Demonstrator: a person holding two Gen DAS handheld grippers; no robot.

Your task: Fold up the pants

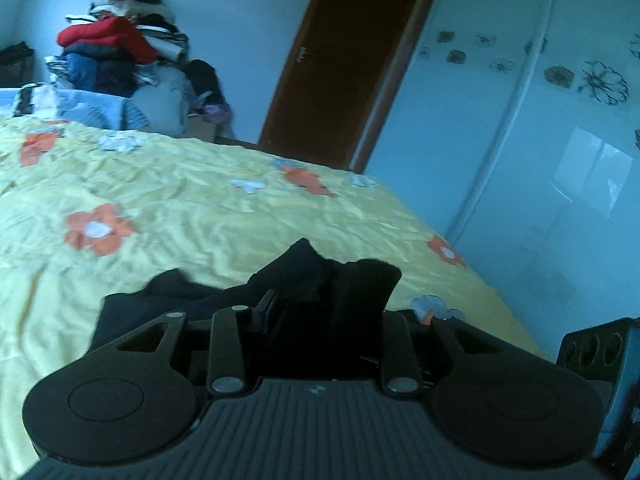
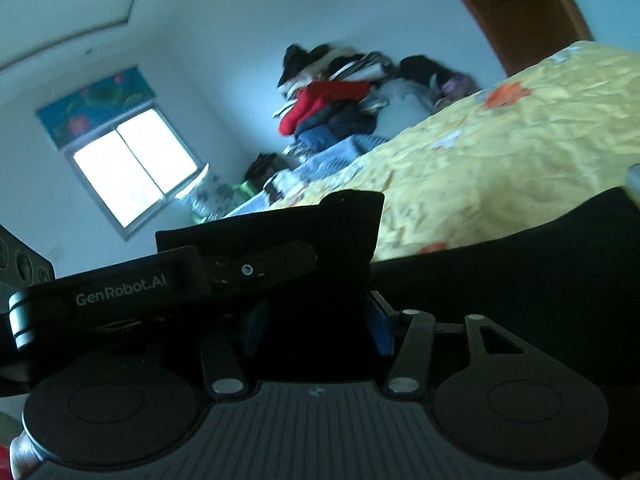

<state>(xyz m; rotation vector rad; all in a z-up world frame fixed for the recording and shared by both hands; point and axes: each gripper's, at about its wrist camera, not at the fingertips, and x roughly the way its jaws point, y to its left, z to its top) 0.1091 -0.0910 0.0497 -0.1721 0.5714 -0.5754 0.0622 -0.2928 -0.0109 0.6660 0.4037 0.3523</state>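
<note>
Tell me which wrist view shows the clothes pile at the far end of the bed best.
Left wrist view: the clothes pile is fairly sharp and upright, its red garment and dark layers easy to separate, with nothing in front of it. In the right wrist view the pile is tilted and smeared by motion blur, so only the red and dark patches read.

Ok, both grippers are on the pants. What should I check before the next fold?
1. Right gripper grip: ok, the black pants fill the gap between its pads.
2. Left gripper grip: cannot tell, fabric sits between the fingers but pad contact is hidden.
3. Grippers clear of each other: not ok, the left one lies close across the right wrist view.
4. Landing area: ok, bare yellow bedspread ahead.
5. Pant edges aligned: cannot tell, dark and bunched.
</note>
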